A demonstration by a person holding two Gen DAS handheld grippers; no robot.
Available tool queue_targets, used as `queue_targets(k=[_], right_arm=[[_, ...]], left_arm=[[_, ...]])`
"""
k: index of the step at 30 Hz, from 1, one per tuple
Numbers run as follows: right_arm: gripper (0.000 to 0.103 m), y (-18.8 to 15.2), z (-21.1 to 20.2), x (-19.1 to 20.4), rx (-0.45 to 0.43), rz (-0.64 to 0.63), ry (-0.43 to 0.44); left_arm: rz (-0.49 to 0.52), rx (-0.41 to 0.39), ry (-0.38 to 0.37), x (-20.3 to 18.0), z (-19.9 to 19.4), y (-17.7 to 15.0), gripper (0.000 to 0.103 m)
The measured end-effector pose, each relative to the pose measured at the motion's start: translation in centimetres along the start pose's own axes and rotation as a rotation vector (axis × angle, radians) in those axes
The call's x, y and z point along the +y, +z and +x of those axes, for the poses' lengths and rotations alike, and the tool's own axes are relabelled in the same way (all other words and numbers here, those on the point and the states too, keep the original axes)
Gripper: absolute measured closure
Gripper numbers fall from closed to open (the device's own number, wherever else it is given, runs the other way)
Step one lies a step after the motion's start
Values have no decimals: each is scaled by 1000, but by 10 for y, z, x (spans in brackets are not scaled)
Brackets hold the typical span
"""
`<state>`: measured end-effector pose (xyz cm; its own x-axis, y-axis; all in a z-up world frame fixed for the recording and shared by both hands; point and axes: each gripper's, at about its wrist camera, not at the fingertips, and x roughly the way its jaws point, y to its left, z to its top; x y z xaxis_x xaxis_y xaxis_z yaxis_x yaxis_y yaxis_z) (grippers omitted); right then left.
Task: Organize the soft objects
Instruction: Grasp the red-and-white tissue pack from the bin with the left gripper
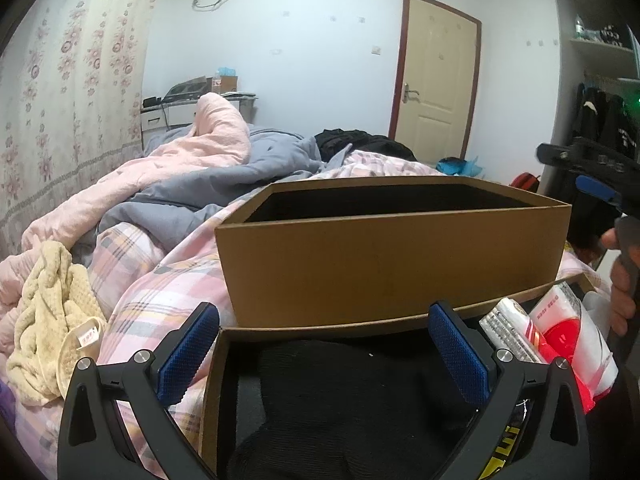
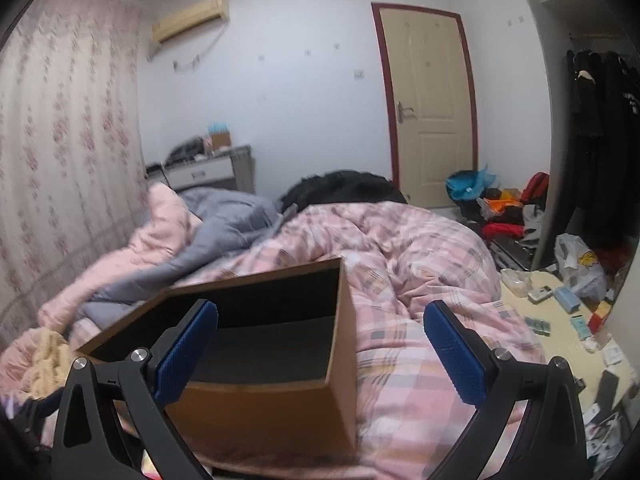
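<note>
Hovering: left gripper (image 1: 324,344) hangs over the near tray, blue-padded fingers (image 1: 188,354) spread wide, nothing between them.
Right gripper: (image 2: 320,340) fingers well apart and empty, poised above the bed; in the left wrist view it shows at the right edge (image 1: 588,176), held by a hand (image 1: 622,280).
Near tray: shallow brown cardboard tray (image 1: 218,364) on the bed, just in front of the box, holding a black knitted soft item (image 1: 344,392) and, at its right end, white plastic packets with red print (image 1: 560,332).
Box: open brown cardboard box with a dark lining (image 1: 384,264), (image 2: 260,408), upright on the quilt; what can be seen of its interior looks bare.
Loose soft item: cream-yellow waffle-knit cloth with a tag (image 1: 48,320) lies crumpled on the bed, left of the tray and apart from it.
Surface: unmade bed under a pink plaid quilt (image 2: 420,280); a plain pink blanket (image 1: 160,168) and a grey duvet (image 1: 224,176) are bunched toward the left; a black garment (image 2: 344,190) is heaped at the far end.
Room: floral pink curtain (image 1: 68,92) on the left, wall air conditioner (image 2: 190,20) above, cream door with dark red frame (image 2: 428,100) shut, grey bedside desk (image 2: 216,172) cluttered on top.
Floor: right of the bed, scattered bags, clothes and small items (image 2: 560,292); dark coats (image 2: 600,92) hang in an open wardrobe.
</note>
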<state>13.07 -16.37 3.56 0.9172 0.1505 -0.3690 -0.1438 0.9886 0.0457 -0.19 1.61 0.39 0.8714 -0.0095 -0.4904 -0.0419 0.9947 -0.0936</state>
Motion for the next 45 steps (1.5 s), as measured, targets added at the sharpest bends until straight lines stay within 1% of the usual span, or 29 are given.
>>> queue_targets(k=[3,4,6,7,10,11,13,15,16,17,18,20,21,23,26,27,29,31,32,33,34,35,36,38,39,41,42,44,45], right_arm=[[1,-11,15,-7,69,14,-37],[1,-16,22,-10,111,22,-37],[1,-26,33,-17,186,38,-19],[1,-33,37,-24,233,59,17],[1,-43,43,-34,350,90,63],[1,-47,41,-37,360,97,70],[1,-54,34,-40,338,114,73],[1,-60,25,-40,311,126,86],[1,-61,17,-40,279,132,90],[1,-57,8,-40,228,143,90],[1,-58,-11,-43,133,163,88],[1,-56,-32,-43,32,185,72],[1,-57,-41,-43,-1,187,66],[1,-57,-50,-44,-38,194,68],[1,-57,-64,-49,-99,216,90],[1,-57,-69,-51,-119,226,90],[1,-54,-76,-56,-146,251,87],[1,-48,-66,-56,-153,270,84],[1,-48,-65,-57,-152,280,82],[1,-46,-53,-55,-147,284,82],[1,-47,-49,-56,-140,293,86],[1,-47,-47,-58,-131,300,88],[1,-48,-45,-59,-123,303,90],[1,-50,-41,-58,-99,299,102],[1,-51,-39,-56,-82,289,108],[1,-53,-39,-51,-58,249,109],[1,-52,-41,-46,-58,222,104],[1,-52,-46,-35,-74,150,85],[1,-53,-49,-29,-84,109,77]], left_arm=[[2,-3,2,-1,1,1,0],[1,-5,-3,-2,1,1,0],[16,2,-8,-7,3,-1,0],[33,7,2,-10,4,-1,0],[52,-8,7,-13,0,4,0],[44,-6,-4,-13,0,7,0],[34,3,-42,-14,-3,15,0],[42,0,-49,-18,-9,22,0],[61,-6,-47,-22,-14,26,0],[82,-4,-47,-26,-17,28,0],[103,8,-57,-30,-19,32,0],[139,31,-103,-41,-24,40,0],[168,60,-122,-48,-24,44,0],[250,150,-160,-68,-17,44,0],[348,276,-212,-94,0,31,0],[359,313,-221,-99,7,26,0],[363,392,-207,-108,22,15,0],[338,451,-211,-112,35,8,1],[322,468,-225,-112,38,8,5],[309,485,-240,-113,41,7,9],[299,504,-252,-113,44,7,22],[293,512,-260,-114,45,7,40],[291,513,-266,-116,46,6,48],[295,521,-281,-118,46,4,70],[301,521,-285,-117,43,6,70],[317,496,-290,-119,37,5,75],[318,489,-296,-119,34,5,76],[309,460,-305,-116,25,9,82],[302,445,-305,-114,22,12,83]])
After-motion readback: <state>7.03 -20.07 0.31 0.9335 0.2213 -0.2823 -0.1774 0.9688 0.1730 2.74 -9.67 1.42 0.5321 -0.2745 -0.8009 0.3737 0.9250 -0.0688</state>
